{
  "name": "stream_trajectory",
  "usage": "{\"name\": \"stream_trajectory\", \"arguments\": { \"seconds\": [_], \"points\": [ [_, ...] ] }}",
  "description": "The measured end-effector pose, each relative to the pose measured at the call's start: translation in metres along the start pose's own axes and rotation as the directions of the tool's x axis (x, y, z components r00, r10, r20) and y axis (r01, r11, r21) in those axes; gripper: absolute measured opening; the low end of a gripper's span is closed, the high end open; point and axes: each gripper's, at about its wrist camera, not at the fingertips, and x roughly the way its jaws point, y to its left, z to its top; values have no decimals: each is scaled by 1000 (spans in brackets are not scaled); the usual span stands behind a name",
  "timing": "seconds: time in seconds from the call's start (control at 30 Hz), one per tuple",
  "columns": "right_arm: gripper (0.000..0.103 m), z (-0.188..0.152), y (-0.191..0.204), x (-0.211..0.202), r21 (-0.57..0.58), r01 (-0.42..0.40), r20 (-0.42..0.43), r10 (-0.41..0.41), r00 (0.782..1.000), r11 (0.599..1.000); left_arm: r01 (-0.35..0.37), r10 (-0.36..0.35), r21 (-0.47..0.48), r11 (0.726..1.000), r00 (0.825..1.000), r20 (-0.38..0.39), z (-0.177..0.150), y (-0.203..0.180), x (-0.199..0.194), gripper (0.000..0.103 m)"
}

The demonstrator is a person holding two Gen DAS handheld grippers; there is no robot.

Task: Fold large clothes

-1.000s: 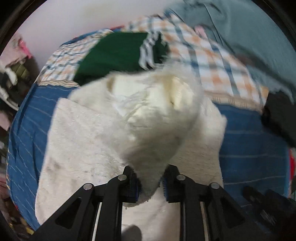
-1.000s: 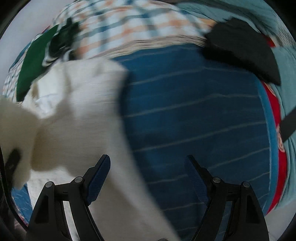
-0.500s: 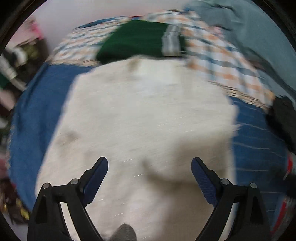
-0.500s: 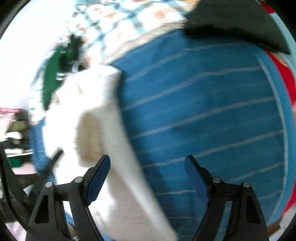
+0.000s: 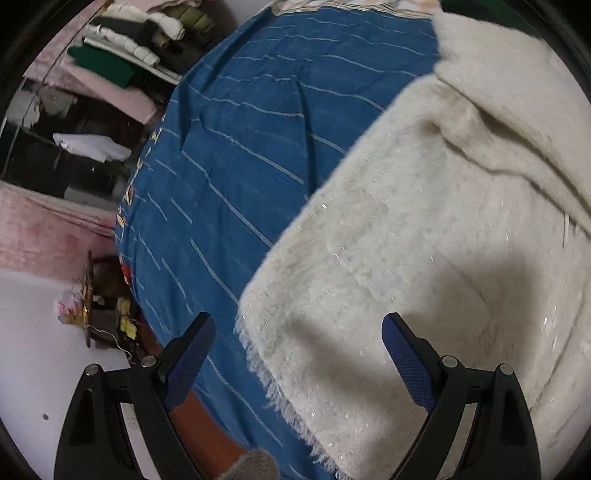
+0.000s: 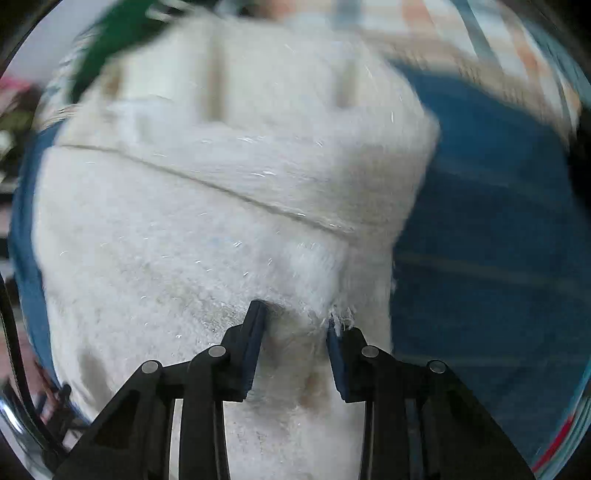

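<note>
A white fluffy garment [image 5: 424, 229] lies folded on the blue striped bedspread [image 5: 236, 147], and its fringed lower corner reaches the bed's edge. My left gripper [image 5: 299, 350] hangs open above that corner, its blue pads [image 5: 192, 350] apart from the cloth, one over the bedspread and one over the garment. In the right wrist view the garment [image 6: 207, 206] fills the picture, with a folded sleeve across it. My right gripper [image 6: 295, 339] points down into it; its jaws are closing, with a bunch of the fluffy cloth pinched between the pads.
Shelves with folded clothes [image 5: 122, 48] and pink cloth [image 5: 48, 225] stand past the bed's left edge, with pale floor [image 5: 40, 354] below. A green garment [image 6: 110, 33] and a checked cloth [image 6: 461, 40] lie beyond the white one. Bare bedspread [image 6: 491, 229] lies to its right.
My left gripper let go of the white garment, opened wide and swung left to its fringed corner. My right gripper came down onto the garment and its jaws narrowed on the cloth.
</note>
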Motion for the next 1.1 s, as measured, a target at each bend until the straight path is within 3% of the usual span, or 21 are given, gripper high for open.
{"name": "stream_trajectory", "arguments": {
  "seconds": [0.07, 0.13, 0.23, 0.27, 0.33, 0.4, 0.5, 0.53, 0.57, 0.6, 0.67, 0.8, 0.9, 0.93, 1.0, 1.03, 1.07, 1.1],
  "points": [
    [37, -2, 2, -14, 37, 3, -11, -2, 1000, 999, 15, -15, 3, 1000, 1000, 21, 19, -6, -10, 92],
    [37, -5, 8, -45, 77, -51, 16, 50, 999, 996, 42, -42, 3, 999, 996, 75, 47, -19, -27, 92],
    [62, 8, 28, -77, 60, -127, 79, 122, 989, 990, 80, -80, 9, 997, 982, 171, 96, -51, -52, 92],
    [62, 18, 36, -79, 52, -147, 90, 142, 986, 988, 83, -87, 29, 996, 976, 200, 116, -71, -59, 92],
    [62, 48, 51, -73, 46, -164, 98, 159, 982, 985, 78, -95, 79, 994, 969, 229, 150, -110, -61, 92],
    [62, 84, 64, -56, 53, -129, 104, 123, 987, 990, 75, -105, 141, 987, 970, 218, 183, -150, -47, 92],
    [62, 119, 73, -18, 70, -81, 56, 77, 995, 994, 42, -91, 228, 973, 974, 208, 205, -191, -26, 92],
    [58, 128, 76, -3, 80, -70, 31, 68, 997, 994, 27, -84, 255, 967, 972, 218, 209, -202, -22, 92],
    [27, 132, 76, 6, 83, -58, 13, 57, 998, 995, 19, -83, 266, 964, 969, 232, 209, -205, -23, 92],
    [14, 136, 78, 20, 87, -19, -9, 20, 1000, 996, 12, -86, 277, 961, 963, 256, 209, -207, -27, 92],
    [7, 135, 80, 26, 86, 6, 14, -7, 1000, 996, 22, -105, 287, 958, 955, 277, 207, -205, -35, 92],
    [5, 122, 86, -4, 80, -15, 148, 3, 989, 997, 45, -129, 265, 963, 943, 306, 209, -193, -52, 92],
    [5, 125, 83, -35, 122, -72, 268, 37, 963, 990, 43, -122, 240, 970, 938, 325, 218, -187, -56, 92],
    [5, 130, 82, -36, 124, -69, 269, 33, 963, 990, 44, -117, 225, 973, 938, 325, 219, -186, -59, 92],
    [6, 140, 74, -20, 153, -57, 200, 26, 980, 987, 38, -104, 201, 979, 939, 328, 237, -178, -55, 92],
    [8, 148, 69, -3, 150, -41, 87, 28, 996, 988, 33, -95, 188, 982, 938, 333, 239, -173, -56, 92],
    [18, 151, 70, 2, 154, -44, 45, 37, 998, 987, 30, -90, 179, 983, 937, 337, 245, -166, -53, 92],
    [21, 150, 65, -1, 175, -72, 21, 69, 997, 982, 19, -78, 173, 985, 936, 343, 246, -162, -52, 92]
  ]
}}
